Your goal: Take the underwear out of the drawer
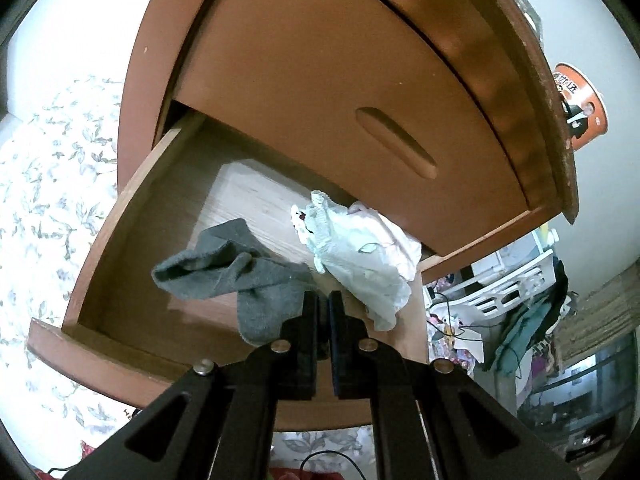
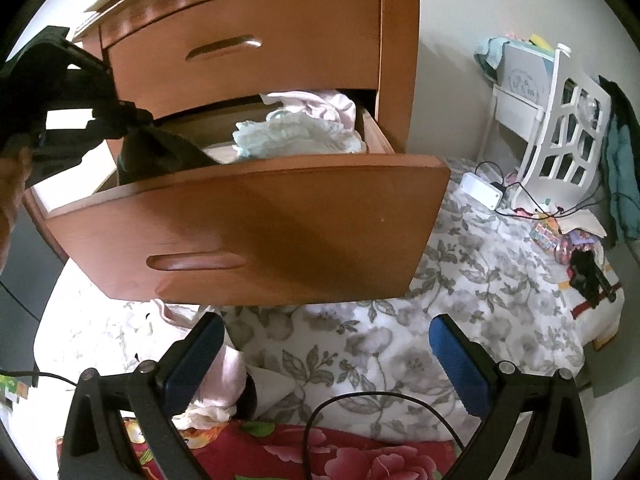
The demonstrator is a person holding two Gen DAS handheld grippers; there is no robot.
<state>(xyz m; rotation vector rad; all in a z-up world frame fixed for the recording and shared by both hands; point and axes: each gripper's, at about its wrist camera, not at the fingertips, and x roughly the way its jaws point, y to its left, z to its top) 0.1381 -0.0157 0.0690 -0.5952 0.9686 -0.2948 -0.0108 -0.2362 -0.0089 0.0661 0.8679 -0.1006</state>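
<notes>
The lower drawer (image 1: 100,248) of a brown nightstand stands pulled out. My left gripper (image 1: 323,300) is shut on a grey piece of underwear (image 1: 240,276), which hangs from its tips over the drawer. In the right wrist view the same left gripper (image 2: 124,116) holds that dark cloth (image 2: 160,152) above the drawer front (image 2: 248,224). Pale green frilly underwear (image 1: 360,264) (image 2: 288,136) and a pink garment (image 1: 396,240) (image 2: 316,106) lie in the drawer's right side. My right gripper (image 2: 326,324) is open, with nothing between its fingers, below the drawer front and over the bed.
A floral bedspread (image 2: 400,320) lies under the drawer, with pink clothing (image 2: 224,376) by my right gripper's left finger. A black cable (image 2: 360,404) and red floral fabric (image 2: 320,452) are near. A white rack (image 2: 560,136) stands at right. An orange cup (image 1: 580,108) sits on the nightstand.
</notes>
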